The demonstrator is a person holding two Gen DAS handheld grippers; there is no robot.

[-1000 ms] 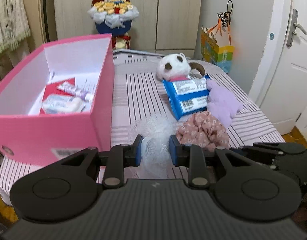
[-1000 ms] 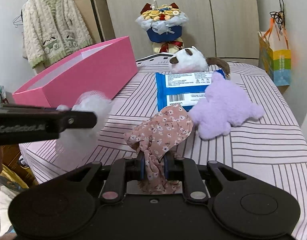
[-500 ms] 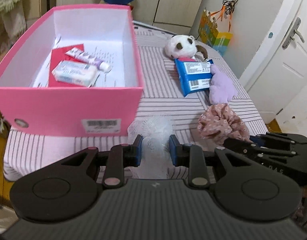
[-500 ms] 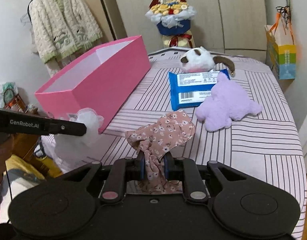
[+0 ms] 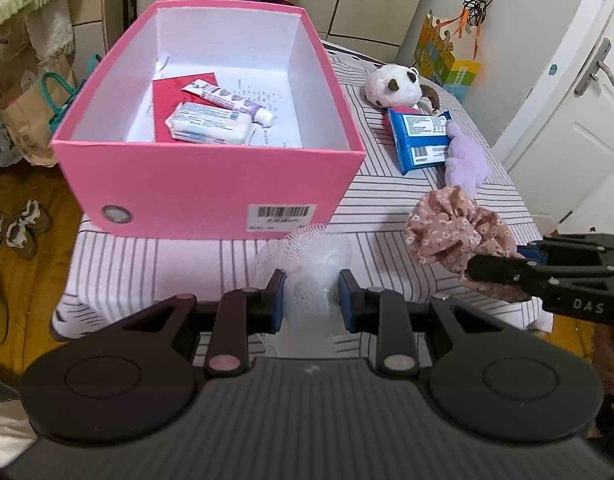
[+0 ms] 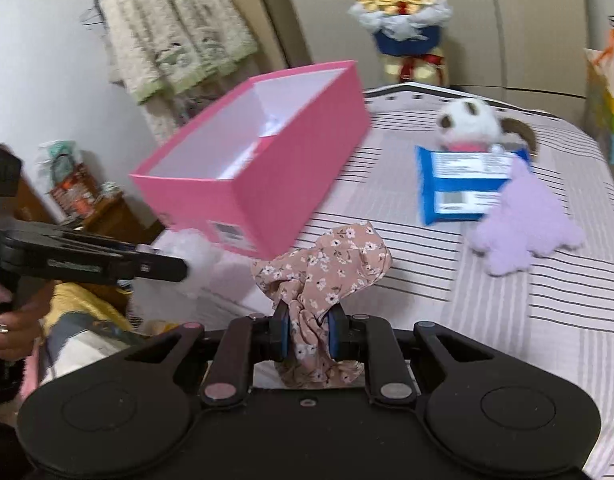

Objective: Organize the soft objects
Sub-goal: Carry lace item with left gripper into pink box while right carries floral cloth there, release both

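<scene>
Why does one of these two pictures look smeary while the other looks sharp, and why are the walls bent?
Right wrist view: motion blur smears the pink cardboard box and the white-and-brown plush toy; the clamped floral fabric scrunchie stays crisp. Left wrist view: sharp throughout. Both: the fisheye lens bows straight edges near the borders.

Right gripper [image 6: 306, 334] clamps floral cloth [image 6: 327, 268]; left gripper [image 6: 179, 270] grips white mesh puff [image 6: 195, 256] beside pink box [image 6: 275, 184].
</scene>
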